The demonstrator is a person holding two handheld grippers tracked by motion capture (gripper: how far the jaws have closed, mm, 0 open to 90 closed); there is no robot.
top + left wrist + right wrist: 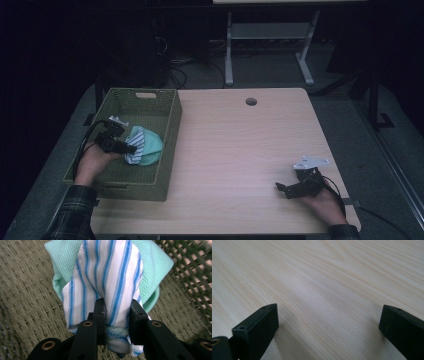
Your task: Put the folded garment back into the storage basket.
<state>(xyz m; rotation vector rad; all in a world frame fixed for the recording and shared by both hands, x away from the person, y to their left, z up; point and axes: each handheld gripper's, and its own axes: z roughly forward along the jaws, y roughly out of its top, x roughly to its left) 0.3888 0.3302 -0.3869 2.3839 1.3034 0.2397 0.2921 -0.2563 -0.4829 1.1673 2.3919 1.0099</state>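
A round cable hole (251, 101) sits in the wooden table (240, 150) near its far edge. Beyond the table, a grey desk frame (270, 45) stands on the floor, with cables (180, 70) beside it.

A bunched blue-striped white cloth (135, 146) and mint cloth (152, 145) lie together inside the green woven basket (167, 135).

Dim room, grey floor (280, 75).
Pale wood table (250, 150); white-legged bench (270, 35) behind; cables (175, 70) on floor.
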